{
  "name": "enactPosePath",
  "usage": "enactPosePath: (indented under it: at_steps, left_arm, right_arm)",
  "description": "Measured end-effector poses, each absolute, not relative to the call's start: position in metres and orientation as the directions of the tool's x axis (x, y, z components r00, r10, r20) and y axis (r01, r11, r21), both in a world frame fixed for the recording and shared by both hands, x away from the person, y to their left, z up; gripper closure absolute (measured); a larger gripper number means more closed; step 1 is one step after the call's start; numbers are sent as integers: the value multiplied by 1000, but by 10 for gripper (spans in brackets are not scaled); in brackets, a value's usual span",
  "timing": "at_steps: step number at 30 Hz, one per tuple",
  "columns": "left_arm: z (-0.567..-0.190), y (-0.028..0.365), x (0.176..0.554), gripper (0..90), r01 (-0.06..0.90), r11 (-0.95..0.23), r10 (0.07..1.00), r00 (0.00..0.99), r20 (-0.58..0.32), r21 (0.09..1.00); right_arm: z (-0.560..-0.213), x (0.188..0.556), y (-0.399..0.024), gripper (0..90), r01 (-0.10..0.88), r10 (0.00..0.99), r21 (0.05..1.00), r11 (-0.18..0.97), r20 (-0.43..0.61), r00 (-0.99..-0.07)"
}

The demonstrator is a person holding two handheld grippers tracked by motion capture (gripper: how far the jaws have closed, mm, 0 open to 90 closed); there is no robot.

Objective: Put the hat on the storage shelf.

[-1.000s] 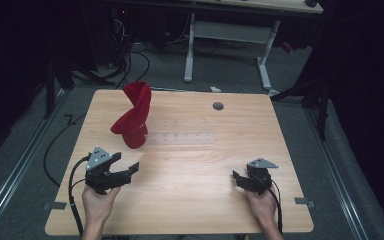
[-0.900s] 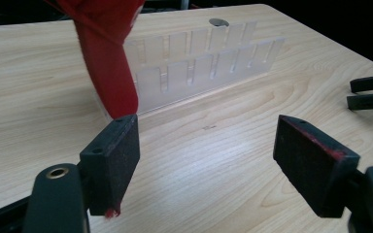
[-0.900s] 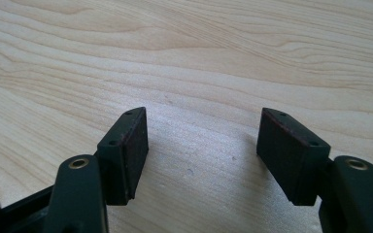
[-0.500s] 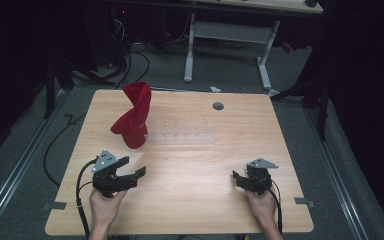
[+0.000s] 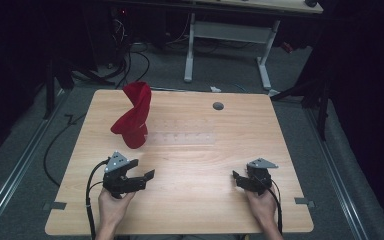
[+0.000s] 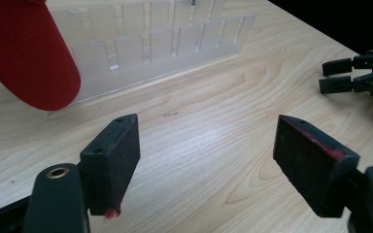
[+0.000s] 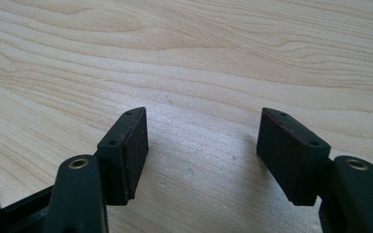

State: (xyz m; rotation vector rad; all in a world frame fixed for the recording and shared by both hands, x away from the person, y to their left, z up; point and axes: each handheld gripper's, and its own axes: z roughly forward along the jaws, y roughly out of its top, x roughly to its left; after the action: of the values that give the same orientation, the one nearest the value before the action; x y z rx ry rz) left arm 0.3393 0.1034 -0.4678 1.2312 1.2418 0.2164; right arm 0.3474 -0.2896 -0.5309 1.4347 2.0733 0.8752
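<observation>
We see a light wooden table (image 5: 190, 200) on grey floor. Toward its far left stands a twisted red cloth (image 5: 132, 120), upright. Just right of the cloth, touching its base, lies a clear plastic slotted rack (image 5: 182, 135). A small grey round cap (image 5: 218, 106) sits farther back, right of the cloth. Beyond the table stands a white desk frame (image 5: 227, 35).

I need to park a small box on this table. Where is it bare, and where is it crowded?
Bare wood lies between the left gripper and the right gripper, and across the right half of the table behind the right gripper, up to the grey grommet. The back left is crowded: the red cloth stands beside the clear slotted rack.
</observation>
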Motion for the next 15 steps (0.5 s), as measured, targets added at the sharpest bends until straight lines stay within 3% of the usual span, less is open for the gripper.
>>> enactPosePath:
  at_steps: [15]
  left_arm:
    - [-476,89,343,263,486,385,704,395,-591,784]
  right_arm:
    - [-531,347,-290,360,640,939,726,251,-21,-344]
